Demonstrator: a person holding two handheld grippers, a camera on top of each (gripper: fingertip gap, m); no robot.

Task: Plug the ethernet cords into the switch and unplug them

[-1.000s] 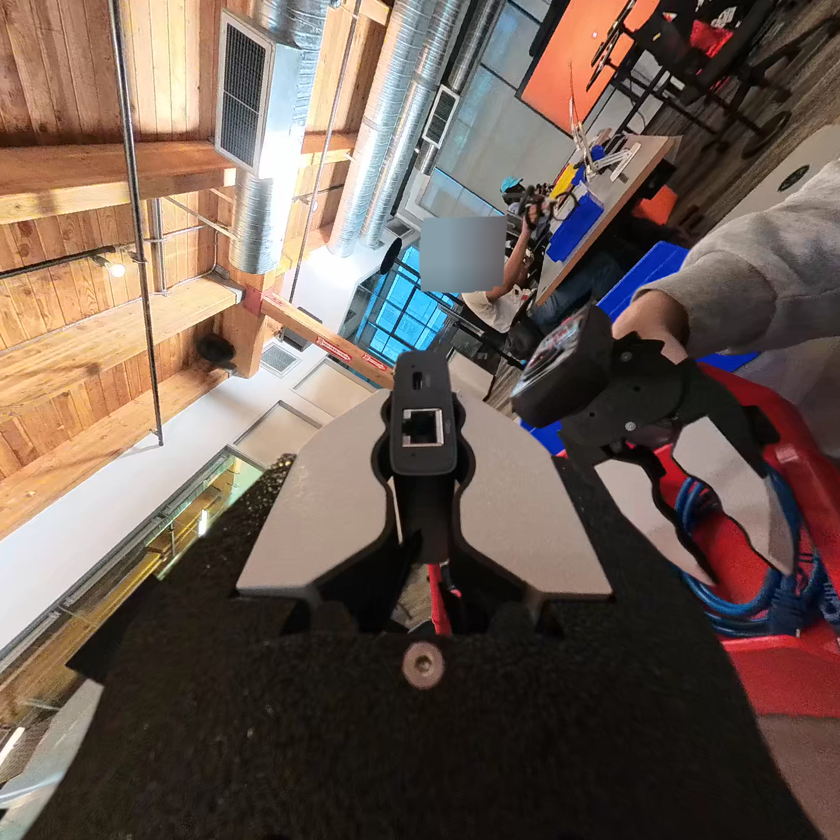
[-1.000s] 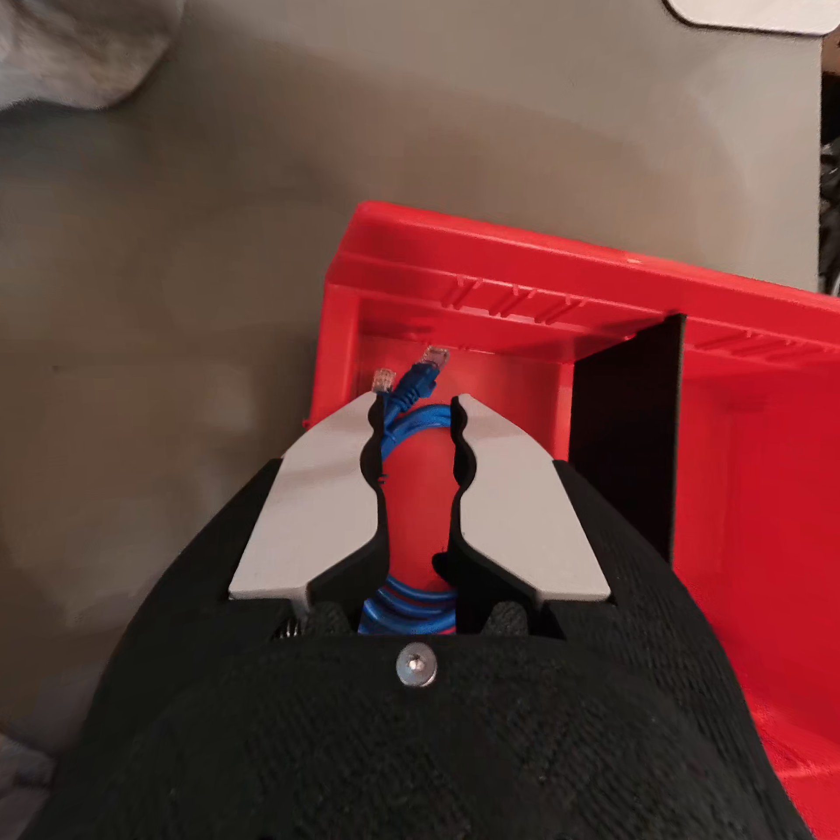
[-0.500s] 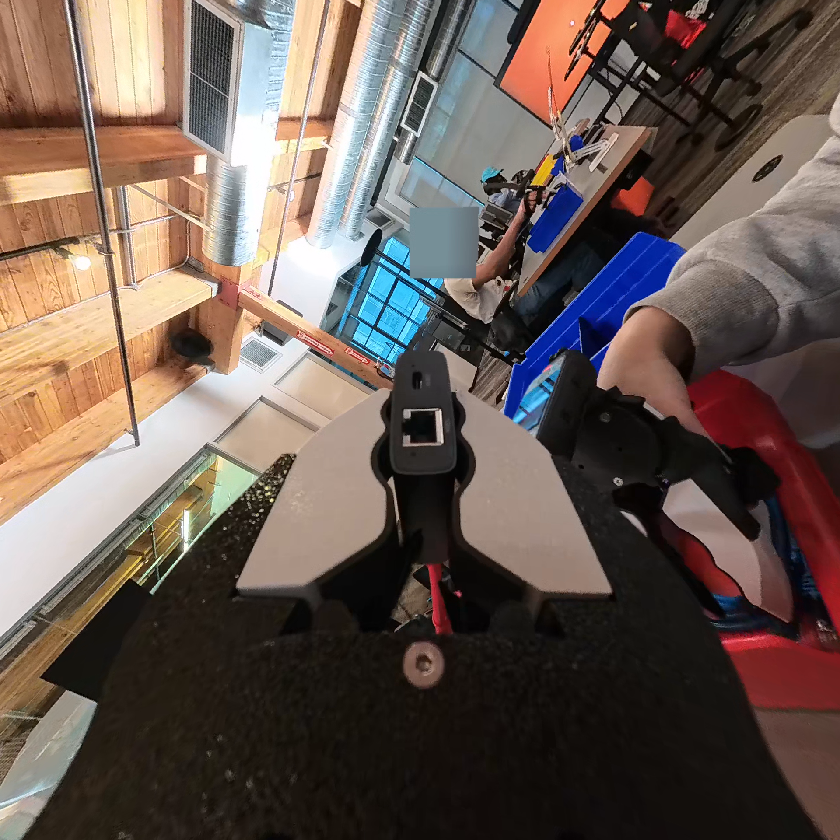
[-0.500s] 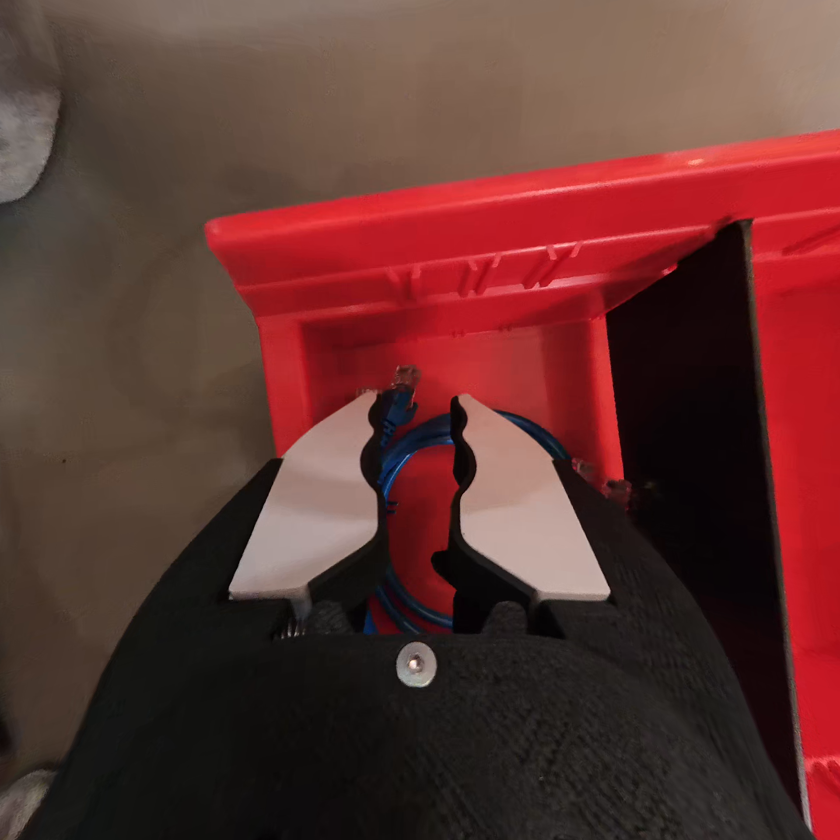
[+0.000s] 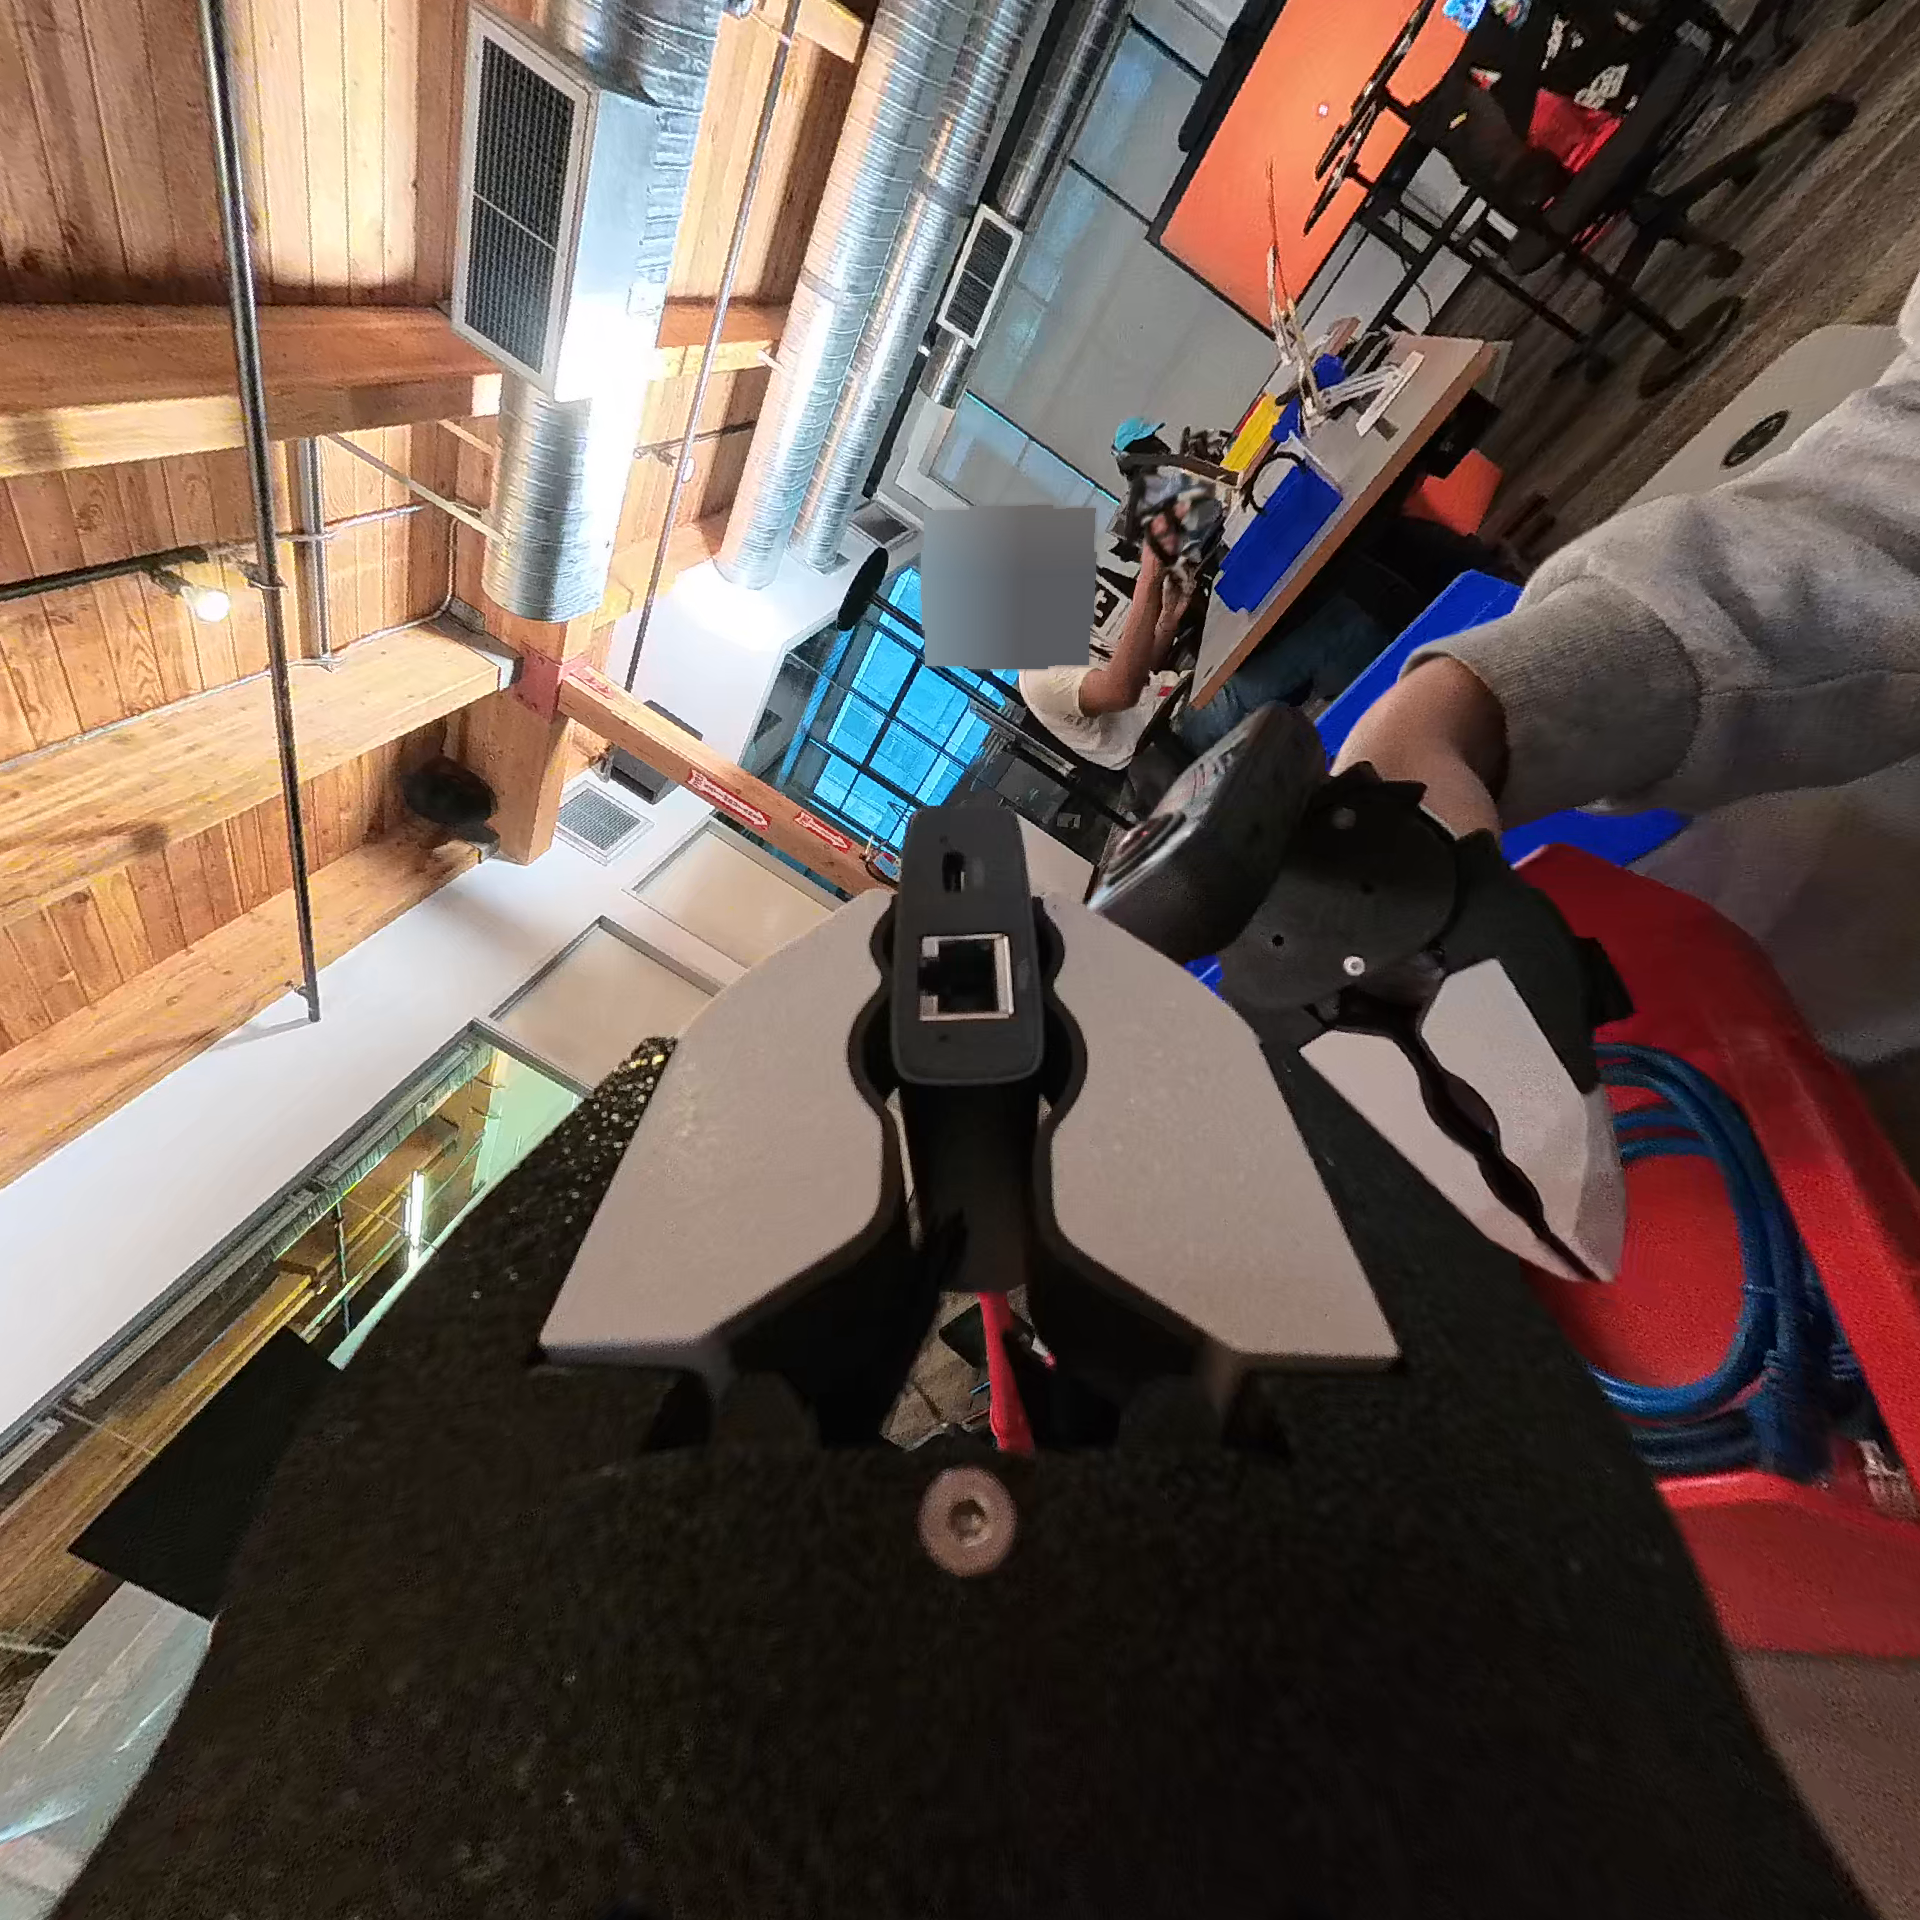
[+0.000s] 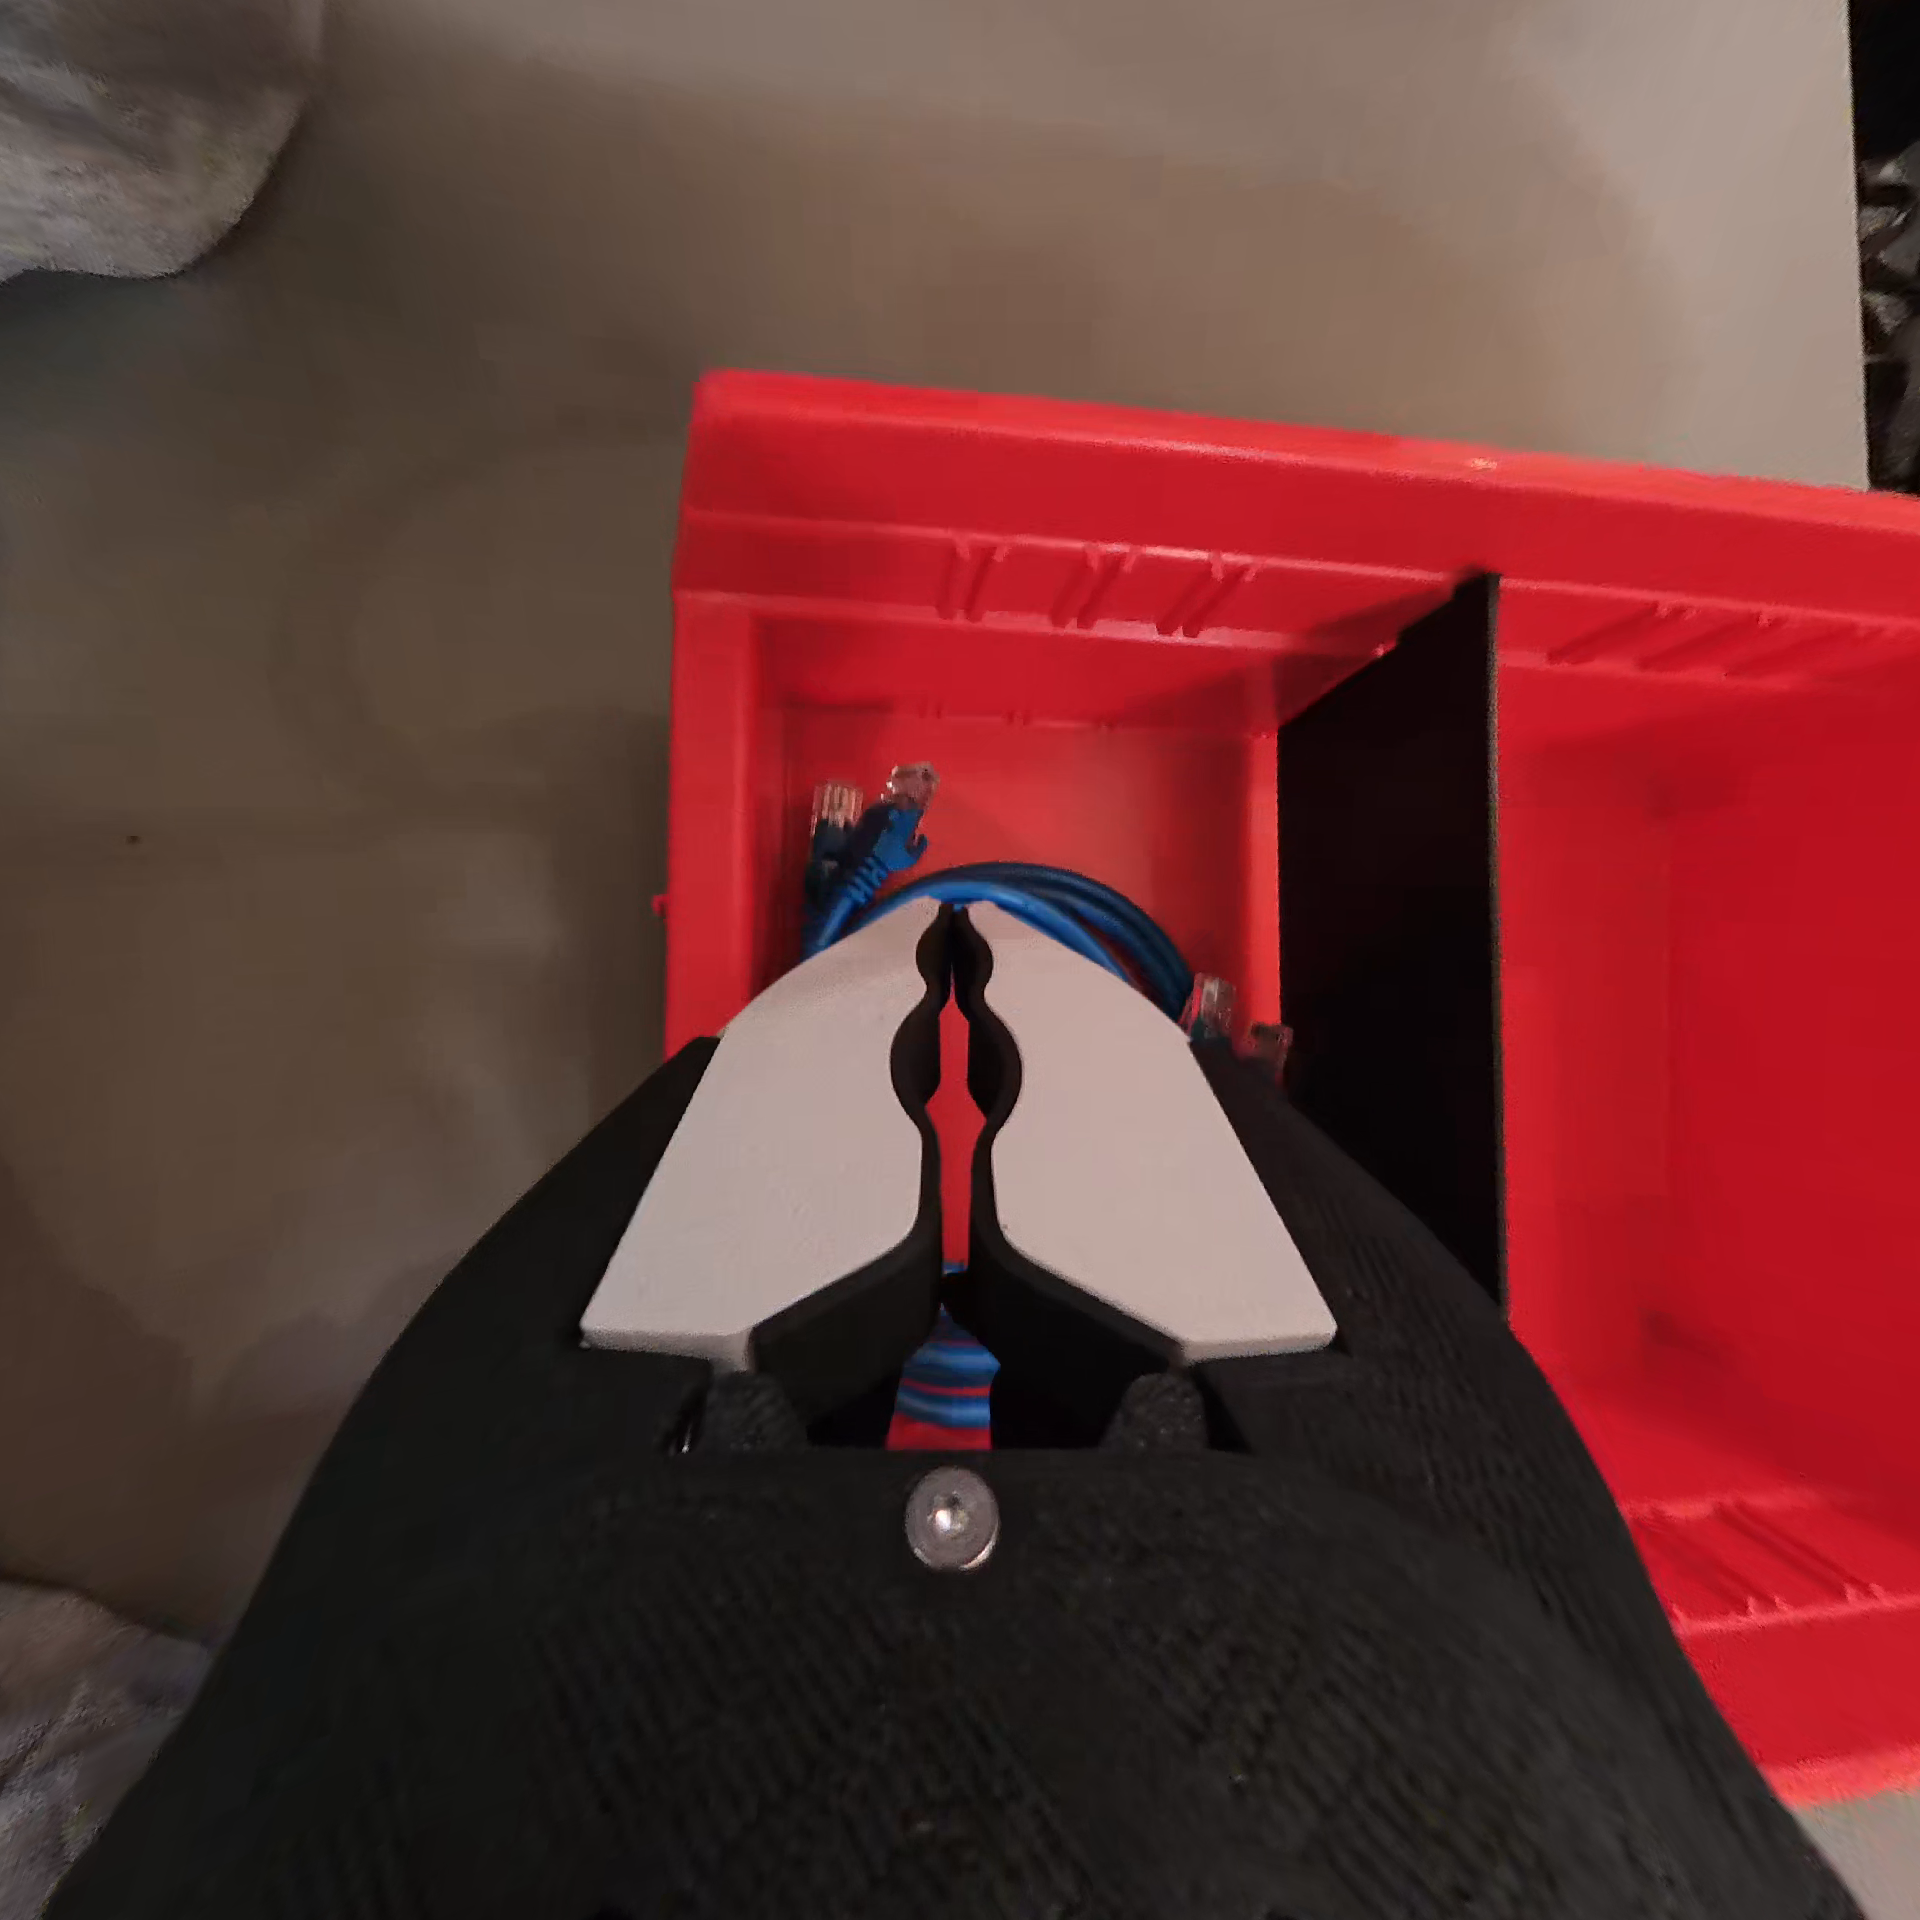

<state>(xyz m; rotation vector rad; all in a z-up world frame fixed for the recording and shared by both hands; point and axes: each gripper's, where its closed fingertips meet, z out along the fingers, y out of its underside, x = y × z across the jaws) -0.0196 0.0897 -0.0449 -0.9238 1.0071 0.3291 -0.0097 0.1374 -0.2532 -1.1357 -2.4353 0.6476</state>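
Note:
My left gripper [image 5: 966, 909] is shut on a black adapter [image 5: 968, 1029] with a network socket in its end face. It holds the adapter up in the air, and a red cord [image 5: 1006, 1382] hangs from it between the fingers. My right gripper [image 6: 951, 914] is shut, its tips pinched on a coiled blue network cable [image 6: 1091, 904] in the left compartment of a red bin [image 6: 1143, 457]. The cable's clear plugs [image 6: 914, 779] stick up at the bin's left wall. In the left wrist view the right gripper [image 5: 1558, 1236] reaches down into the bin [image 5: 1766, 1039] over the blue cable [image 5: 1714, 1195].
A black divider [image 6: 1392, 935] splits the red bin, which stands on a grey table [image 6: 416, 623]. A grey-sleeved arm [image 5: 1683, 644] holds the right gripper. A blue bin [image 5: 1455, 644] stands behind it. A seated person [image 5: 1101, 696] works at a far table. My hands' fingertips stand some 20 cm from each other.
My right gripper's fingers have closed from open onto the blue cable and pulled back a little from the bin. The left gripper still holds the adapter.

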